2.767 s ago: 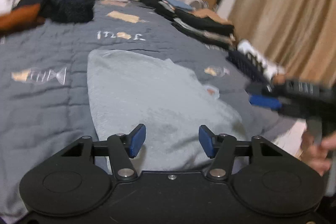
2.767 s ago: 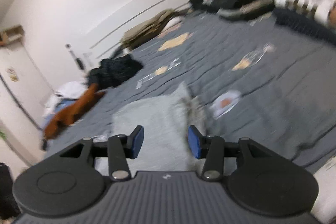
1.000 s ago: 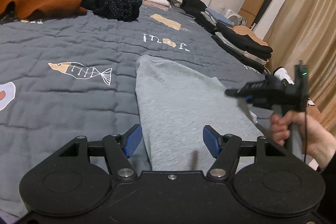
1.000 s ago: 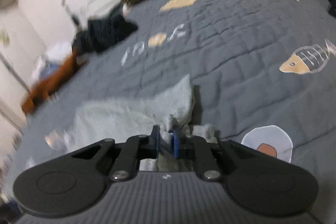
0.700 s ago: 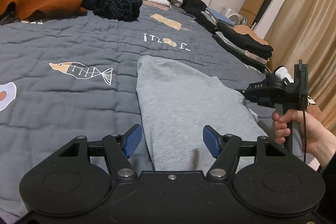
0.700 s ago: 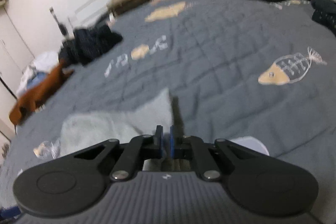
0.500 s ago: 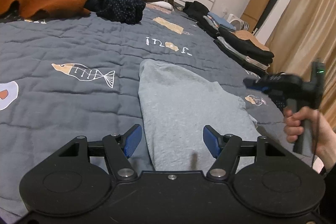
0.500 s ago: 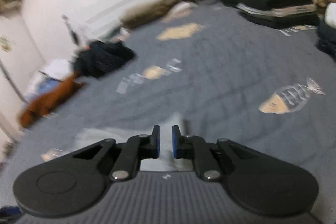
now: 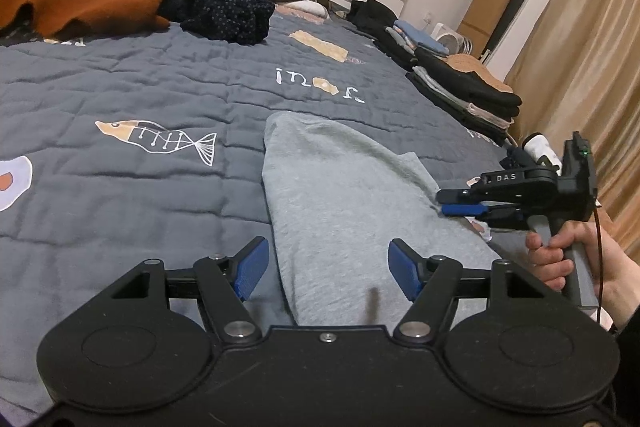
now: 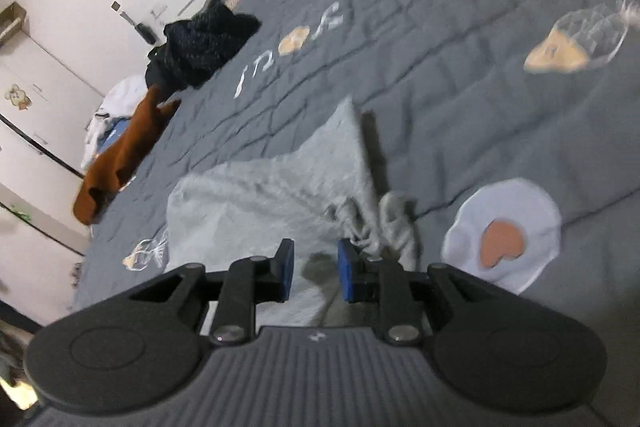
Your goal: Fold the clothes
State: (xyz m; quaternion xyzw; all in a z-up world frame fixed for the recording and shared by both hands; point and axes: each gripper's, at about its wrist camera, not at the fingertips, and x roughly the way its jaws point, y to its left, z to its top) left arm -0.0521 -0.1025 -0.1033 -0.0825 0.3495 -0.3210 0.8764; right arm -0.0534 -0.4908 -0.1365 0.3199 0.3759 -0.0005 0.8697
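A light grey garment [image 9: 340, 187] lies flat and long on the dark quilt [image 9: 120, 87]. My left gripper [image 9: 328, 269] hovers over its near end, open, with nothing between the fingers. My right gripper [image 9: 448, 203], held by a hand [image 9: 560, 255], sits low at the garment's right edge. In the right wrist view the right gripper [image 10: 316, 269] has its jaws opening, a narrow gap between the blue pads. The garment [image 10: 260, 199] lies beneath them, and a bunched fold [image 10: 384, 223] sits just beside the right finger. No cloth is pinched.
Folded clothes [image 9: 460, 83] are stacked along the bed's right side. A dark pile [image 9: 216, 7] and an orange garment [image 9: 80, 11] lie at the far left by the headboard. A beige curtain [image 9: 592, 47] hangs at the right.
The right gripper, shut on the garment's edge a second ago, rose, came back down and parted its jaws, letting the cloth go. The left gripper kept still.
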